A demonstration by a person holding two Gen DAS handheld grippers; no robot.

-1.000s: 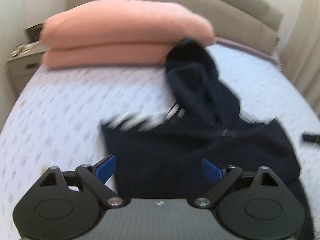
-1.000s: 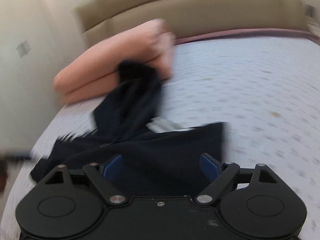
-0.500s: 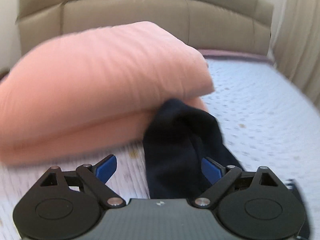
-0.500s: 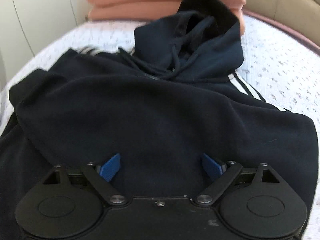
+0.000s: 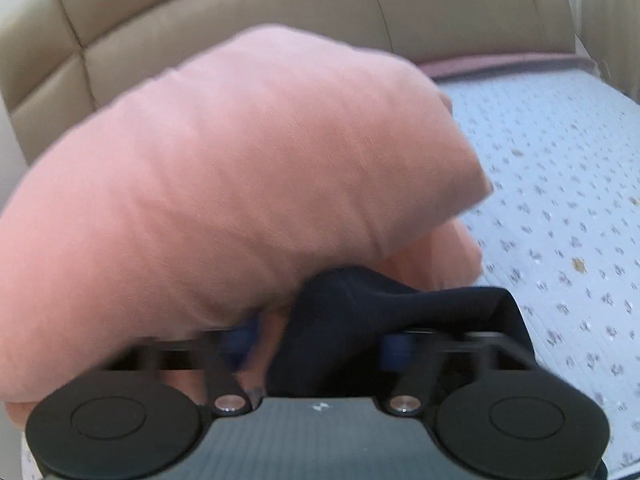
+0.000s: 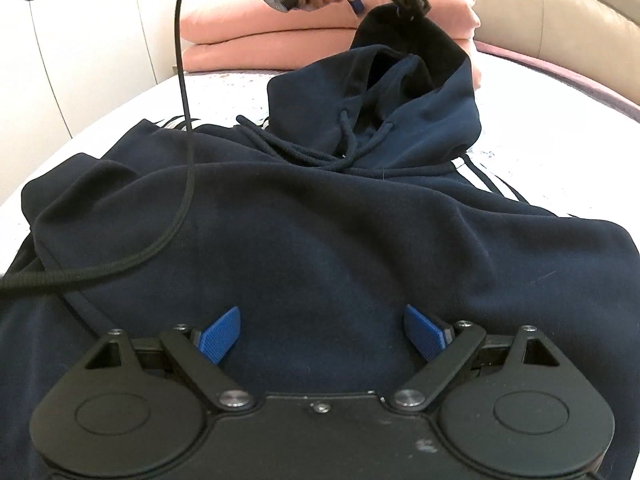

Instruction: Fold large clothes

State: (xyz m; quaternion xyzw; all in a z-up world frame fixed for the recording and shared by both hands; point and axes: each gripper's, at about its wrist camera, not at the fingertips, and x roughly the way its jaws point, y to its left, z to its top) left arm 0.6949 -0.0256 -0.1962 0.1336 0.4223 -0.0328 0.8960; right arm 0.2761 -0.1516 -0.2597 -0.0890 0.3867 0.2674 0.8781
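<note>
The left tongs have just been closing, with the tip of the hood between the blue pads, just under the stacked pink pillows. The navy hooded sweatshirt with white sleeve stripes lies spread on the patterned bed, directly beneath the right tongs, which stand open, holding nothing.

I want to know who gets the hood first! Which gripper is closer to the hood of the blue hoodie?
Left. The left gripper is right at the hood, its jaws just closing with the dark cloth between them. The right gripper hovers open over the hoodie's body, away from the hood.
</note>
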